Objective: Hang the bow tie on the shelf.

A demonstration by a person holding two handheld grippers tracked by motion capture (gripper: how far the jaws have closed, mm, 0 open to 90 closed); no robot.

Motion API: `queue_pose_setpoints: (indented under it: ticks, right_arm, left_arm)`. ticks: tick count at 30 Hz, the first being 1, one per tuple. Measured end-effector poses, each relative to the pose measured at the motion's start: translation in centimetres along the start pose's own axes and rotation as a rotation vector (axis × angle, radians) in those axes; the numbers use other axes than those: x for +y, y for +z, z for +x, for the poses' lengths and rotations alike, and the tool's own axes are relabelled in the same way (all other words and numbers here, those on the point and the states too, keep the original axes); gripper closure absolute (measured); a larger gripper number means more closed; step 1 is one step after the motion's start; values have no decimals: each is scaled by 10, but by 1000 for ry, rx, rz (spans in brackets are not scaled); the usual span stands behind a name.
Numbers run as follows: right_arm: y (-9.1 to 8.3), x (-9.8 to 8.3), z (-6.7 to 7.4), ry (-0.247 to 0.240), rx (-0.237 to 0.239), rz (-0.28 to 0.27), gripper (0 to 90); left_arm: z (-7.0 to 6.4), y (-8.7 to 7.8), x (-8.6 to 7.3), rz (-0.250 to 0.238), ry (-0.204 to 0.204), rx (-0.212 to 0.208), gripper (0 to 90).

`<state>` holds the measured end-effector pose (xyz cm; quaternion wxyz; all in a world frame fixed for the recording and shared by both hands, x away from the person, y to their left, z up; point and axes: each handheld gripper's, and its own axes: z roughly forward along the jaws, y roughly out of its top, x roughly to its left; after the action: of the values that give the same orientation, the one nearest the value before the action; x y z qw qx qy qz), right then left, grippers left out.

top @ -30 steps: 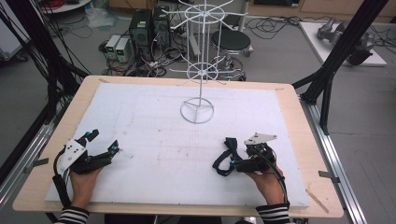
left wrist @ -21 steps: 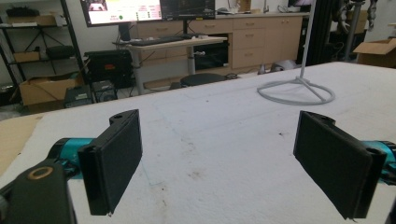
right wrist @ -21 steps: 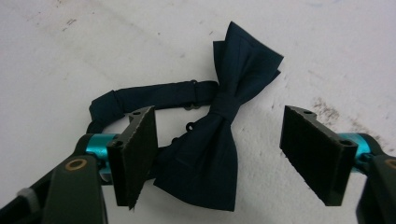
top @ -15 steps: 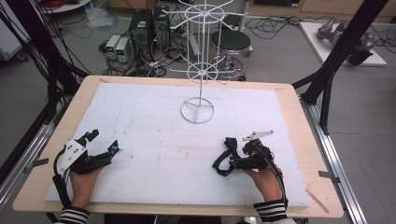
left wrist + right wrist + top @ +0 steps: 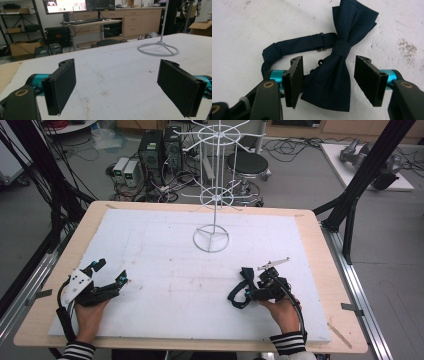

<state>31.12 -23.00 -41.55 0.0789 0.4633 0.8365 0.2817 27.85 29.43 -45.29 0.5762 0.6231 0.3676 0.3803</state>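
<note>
Right gripper view: right gripper [image 5: 328, 80] has just been closing, half-open jaws flanking the bow tie [image 5: 337, 67] at table's 5 o'clock, not gripped. Left gripper [image 5: 117, 85] gapes empty. Rack [image 5: 212, 195] at 12 awaits.

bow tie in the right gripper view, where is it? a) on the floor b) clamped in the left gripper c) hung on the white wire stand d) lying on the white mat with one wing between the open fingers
d: the dark blue bow tie lies flat on the white mat, one wing between the right gripper fingers, with a gap visible at the other finger; those fingers have just been closing.
</note>
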Motion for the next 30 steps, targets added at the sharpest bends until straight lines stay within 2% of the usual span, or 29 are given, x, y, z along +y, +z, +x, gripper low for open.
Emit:
queue_pose_setpoints:
  ticks: [6,10,16,24,25,30]
  right_arm:
    - [2,0,-2,6,16,17,469]
    - [4,1,-3,14,21,33,478]
    - [6,1,-3,25,25,50,549]
    - [6,1,-5,33,16,64,651]
    - [6,1,-5,33,9,67,687]
    - [6,2,-5,10,-18,71,761]
  left_arm:
    - [0,0,0,0,-1,0,159]
    - [0,0,0,-1,-1,-1,159]
    - [0,0,0,-2,-1,-1,159]
    - [0,0,0,-3,0,-1,159]
    - [0,0,0,-3,1,-1,159]
    - [0,0,0,-4,0,-1,159]
